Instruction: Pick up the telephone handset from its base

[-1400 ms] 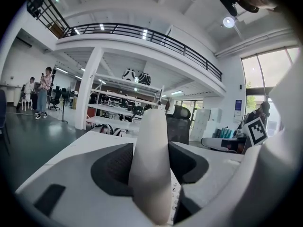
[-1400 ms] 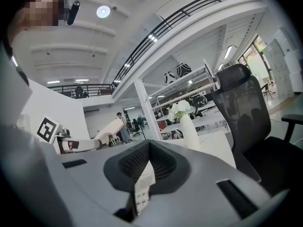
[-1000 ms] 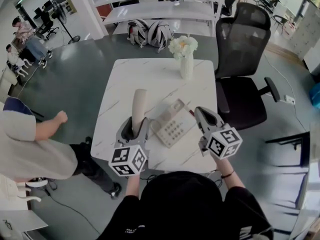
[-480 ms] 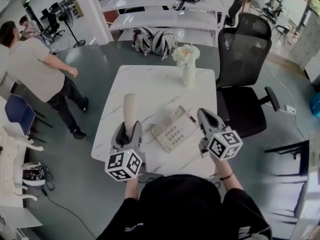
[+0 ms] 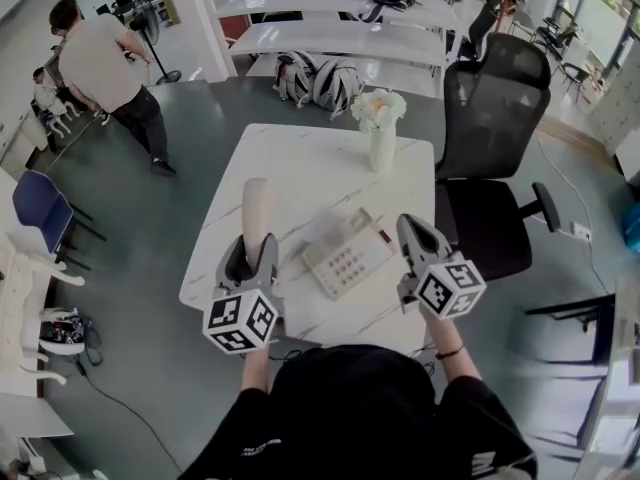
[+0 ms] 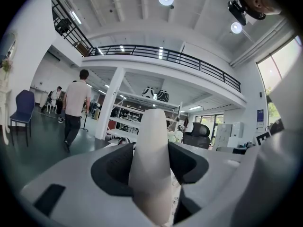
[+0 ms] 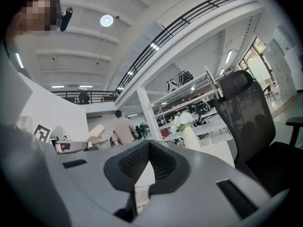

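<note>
Clamping the lower end of the telephone handset [image 5: 257,206], the left gripper [image 5: 256,252] had its jaws spread wide around it. The handset's long axis rose up and away above the table's [image 5: 300,158] near left edge. Its base [image 5: 345,256] lay apart to the right, between both grippers. The right gripper [image 5: 410,230], jaws together and empty, hovered just right of the base.

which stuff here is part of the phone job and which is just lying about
For the job:
handset, gripped in the left gripper
phone base

Just lying about:
vase of flowers
office chair
blue chair
</note>
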The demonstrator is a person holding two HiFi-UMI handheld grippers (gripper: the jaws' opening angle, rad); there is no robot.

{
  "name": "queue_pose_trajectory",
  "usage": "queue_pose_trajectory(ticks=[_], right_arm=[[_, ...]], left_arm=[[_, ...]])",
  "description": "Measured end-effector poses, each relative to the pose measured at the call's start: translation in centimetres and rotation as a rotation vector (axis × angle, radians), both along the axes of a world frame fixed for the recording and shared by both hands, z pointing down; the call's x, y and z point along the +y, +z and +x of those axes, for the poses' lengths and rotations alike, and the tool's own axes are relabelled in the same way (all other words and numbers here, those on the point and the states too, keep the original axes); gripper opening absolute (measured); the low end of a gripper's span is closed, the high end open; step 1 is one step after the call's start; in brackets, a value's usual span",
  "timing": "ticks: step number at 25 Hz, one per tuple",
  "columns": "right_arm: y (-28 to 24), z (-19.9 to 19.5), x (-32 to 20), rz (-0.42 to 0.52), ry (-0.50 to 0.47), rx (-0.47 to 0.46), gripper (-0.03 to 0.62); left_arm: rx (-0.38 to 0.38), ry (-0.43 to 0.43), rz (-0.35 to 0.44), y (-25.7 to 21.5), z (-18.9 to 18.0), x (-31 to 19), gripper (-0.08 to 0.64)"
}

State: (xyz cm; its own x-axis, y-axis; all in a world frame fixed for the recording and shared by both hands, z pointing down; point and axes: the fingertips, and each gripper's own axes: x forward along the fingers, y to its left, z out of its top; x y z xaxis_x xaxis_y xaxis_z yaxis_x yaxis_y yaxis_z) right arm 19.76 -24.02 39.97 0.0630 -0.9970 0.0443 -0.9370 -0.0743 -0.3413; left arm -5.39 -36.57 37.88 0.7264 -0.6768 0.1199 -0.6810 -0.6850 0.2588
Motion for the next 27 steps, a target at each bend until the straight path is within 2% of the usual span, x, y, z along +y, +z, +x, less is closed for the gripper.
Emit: queue_pose_trajectory(ticks=[27], right_arm=[[-1.6, -0.5, 0.3, 0.027, -0.001, 0.054, -0.009]], left_arm=[[-0.072, 0.023, 0.023, 0.2, -0.6, 0.3, 0.218]])
